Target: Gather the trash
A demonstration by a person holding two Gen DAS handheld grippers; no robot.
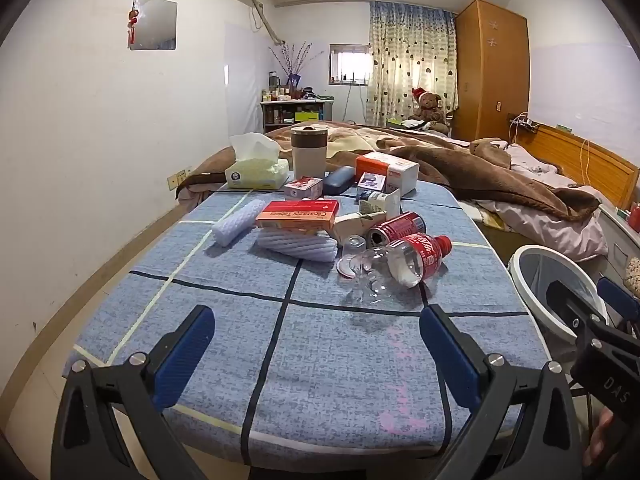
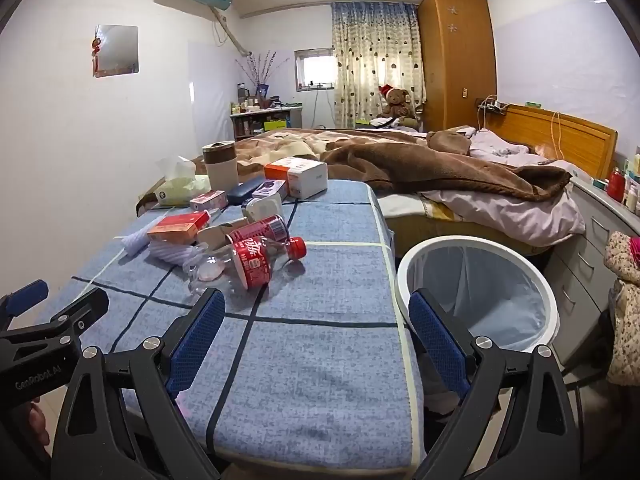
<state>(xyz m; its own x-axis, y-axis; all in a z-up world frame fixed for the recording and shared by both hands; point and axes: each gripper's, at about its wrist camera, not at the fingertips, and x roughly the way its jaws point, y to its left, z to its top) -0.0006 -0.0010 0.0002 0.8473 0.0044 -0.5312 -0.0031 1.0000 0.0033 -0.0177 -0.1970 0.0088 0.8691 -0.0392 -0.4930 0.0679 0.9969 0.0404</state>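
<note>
Orange box: "Cilostazol Tablets". Left gripper body: "GenRobot.AI". Right gripper body: "DAS".

table cloth: blue, dark and pale grid lines
bottle: clear, red label and cap
bin: white rim
blanket: brown

Your left gripper is a black plastic frame with triangular cut-outs, round silver screws at its pivots, and two fingers faced with dark blue textured pads. Your right gripper is built the same, with blue ribbed pads and silver screws. White lettering marks each black body, and part of your hand shows behind one handle.
</note>
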